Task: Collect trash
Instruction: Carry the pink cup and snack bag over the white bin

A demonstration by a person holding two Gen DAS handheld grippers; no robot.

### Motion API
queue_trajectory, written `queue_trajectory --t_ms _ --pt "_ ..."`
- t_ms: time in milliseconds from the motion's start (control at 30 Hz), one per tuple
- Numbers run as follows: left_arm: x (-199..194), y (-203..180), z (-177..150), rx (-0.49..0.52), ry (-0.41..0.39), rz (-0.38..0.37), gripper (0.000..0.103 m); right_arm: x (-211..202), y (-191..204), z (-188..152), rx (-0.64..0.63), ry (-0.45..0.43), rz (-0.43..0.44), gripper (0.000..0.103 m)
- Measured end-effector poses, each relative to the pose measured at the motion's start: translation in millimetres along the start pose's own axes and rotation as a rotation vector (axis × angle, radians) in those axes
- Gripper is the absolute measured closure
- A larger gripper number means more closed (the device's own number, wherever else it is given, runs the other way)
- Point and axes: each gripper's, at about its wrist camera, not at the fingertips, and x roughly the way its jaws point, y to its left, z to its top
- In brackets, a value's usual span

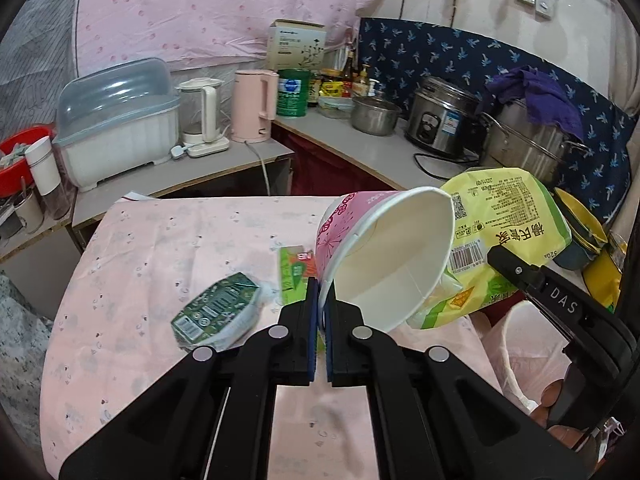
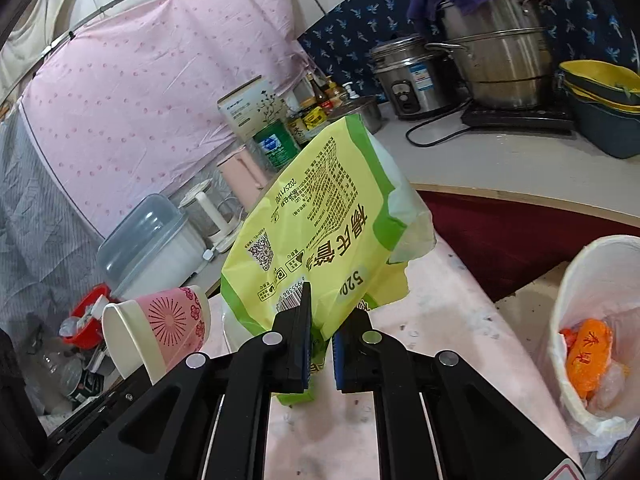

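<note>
Plainly, the biggest risk is the yellow-green bag: my right tool is clamped on only its lower edge, so it stands tall and floppy at centre frame and could slip or swing past the lined bin at the right edge. Next, the pink paper cup, at centre right in the left view, is pinched by its rim in my left tool; thin paper may crumple and drop back onto the surface. Only the right view shows the bin's mouth with orange trash inside. Only the left view shows what is still lying on the surface: a green carton at lower left and a small green wrapper beside the cup.
</note>
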Motion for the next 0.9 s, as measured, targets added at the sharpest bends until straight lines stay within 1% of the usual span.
queue_trajectory --t_ms 200,467,700,900 --pt "-1 -58 -12 0.060 0.018 -0.062 0.101 -40 -57 8 0.056 -0.041 -0.054 0.095" --pt "1 -124 -31 0.143 0.042 -0.115 0.101 -82 -123 8 0.108 -0.085 -0.128 0.095" --pt "10 -173 -47 0.214 0.072 -0.161 0.101 -106 -179 -1 0.169 -0.099 -0.185 0.095" --pt "21 -219 -63 0.275 0.103 -0.209 0.101 -113 -225 -13 0.227 -0.089 -0.233 0.095"
